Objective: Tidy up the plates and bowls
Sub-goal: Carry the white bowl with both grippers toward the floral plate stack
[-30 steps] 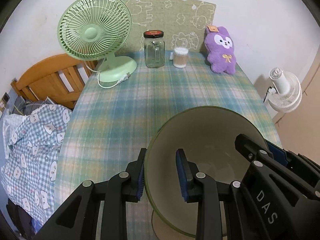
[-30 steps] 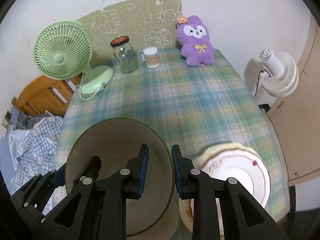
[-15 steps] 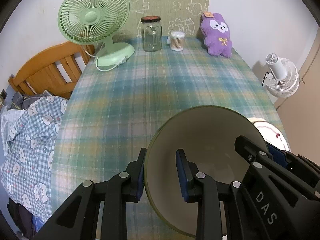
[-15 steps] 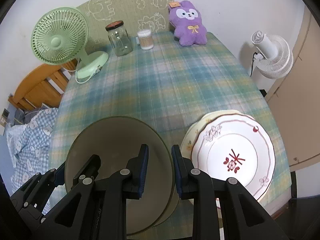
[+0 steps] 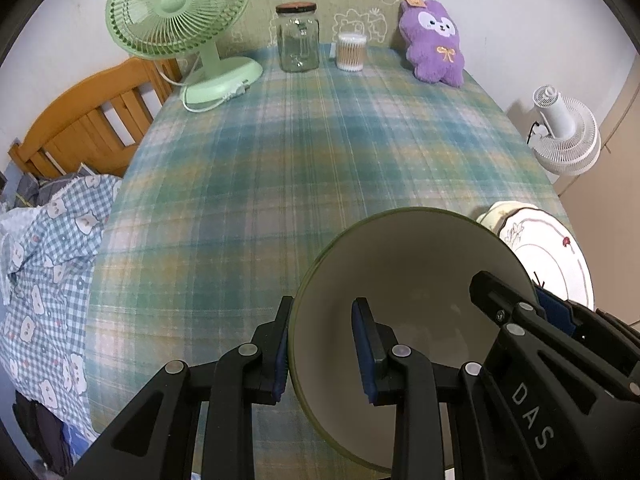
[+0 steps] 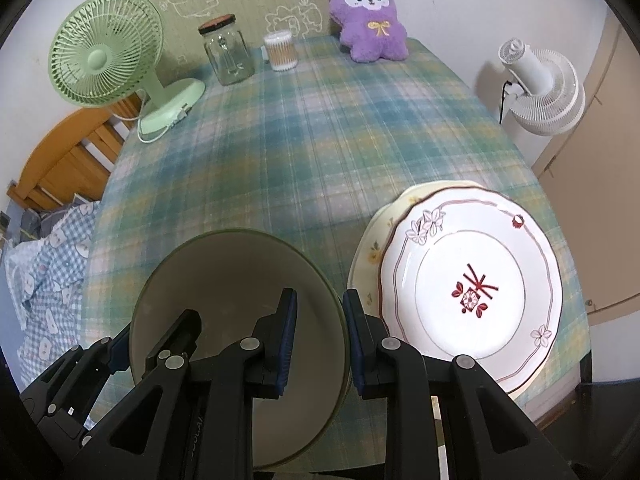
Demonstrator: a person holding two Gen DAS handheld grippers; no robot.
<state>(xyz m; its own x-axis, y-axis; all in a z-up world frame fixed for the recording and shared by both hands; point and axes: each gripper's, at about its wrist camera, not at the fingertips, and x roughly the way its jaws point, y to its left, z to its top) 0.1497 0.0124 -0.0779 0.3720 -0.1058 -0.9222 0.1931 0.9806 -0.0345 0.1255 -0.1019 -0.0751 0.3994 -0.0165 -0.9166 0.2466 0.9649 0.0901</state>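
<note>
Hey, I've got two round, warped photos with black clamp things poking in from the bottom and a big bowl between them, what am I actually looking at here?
Those black clamps are hand-held tongs; a person carries one in each hand, and each has a wide-angle camera looking along its fingers. That lens makes the pictures round and bent.

One picture comes from the left tongs, the other from the right tongs. Each is shut on an opposite side of the rim of the same green-rimmed bowl, one finger inside and one outside.

Below is a table with a plaid cloth. Beside the bowl lies a white patterned plate stacked on a cream plate. At the far end stand a green fan, a glass jar, a tub of cotton swabs and a purple plush toy.
</note>
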